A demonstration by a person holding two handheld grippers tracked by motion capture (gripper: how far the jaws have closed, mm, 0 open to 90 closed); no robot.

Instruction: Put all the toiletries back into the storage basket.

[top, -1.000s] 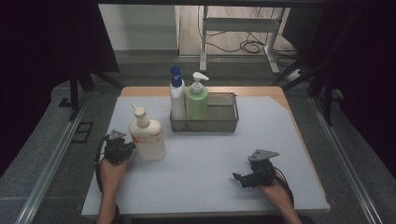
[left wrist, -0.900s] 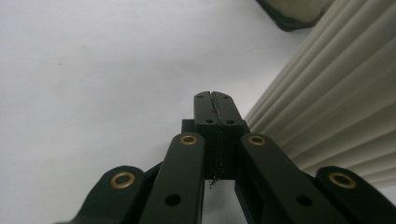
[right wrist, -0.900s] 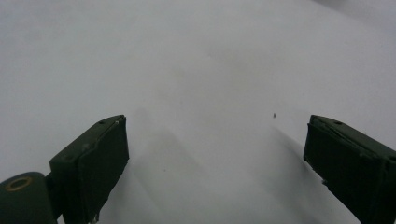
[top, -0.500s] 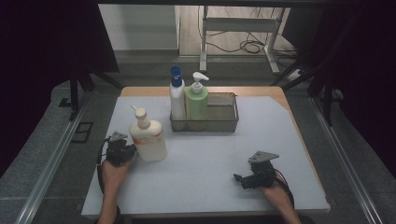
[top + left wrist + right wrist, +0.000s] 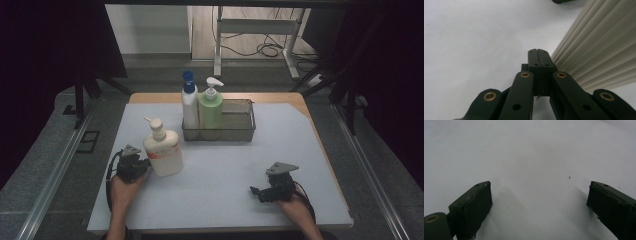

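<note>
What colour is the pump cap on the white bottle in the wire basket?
Blue. The pump cap tops the white bottle in the wire basket, clearest in the high view.

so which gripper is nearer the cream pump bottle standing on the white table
Left. The left gripper sits shut right beside the cream ribbed plastic pump bottle, at its left side. The right gripper rests open, far off to the bottle's right.

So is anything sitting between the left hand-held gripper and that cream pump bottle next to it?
Nothing visible. The left hand-held gripper, jaws shut and empty, sits right beside the ribbed cream plastic pump bottle, with only bare white tabletop around them. Whether they touch is unclear.
</note>
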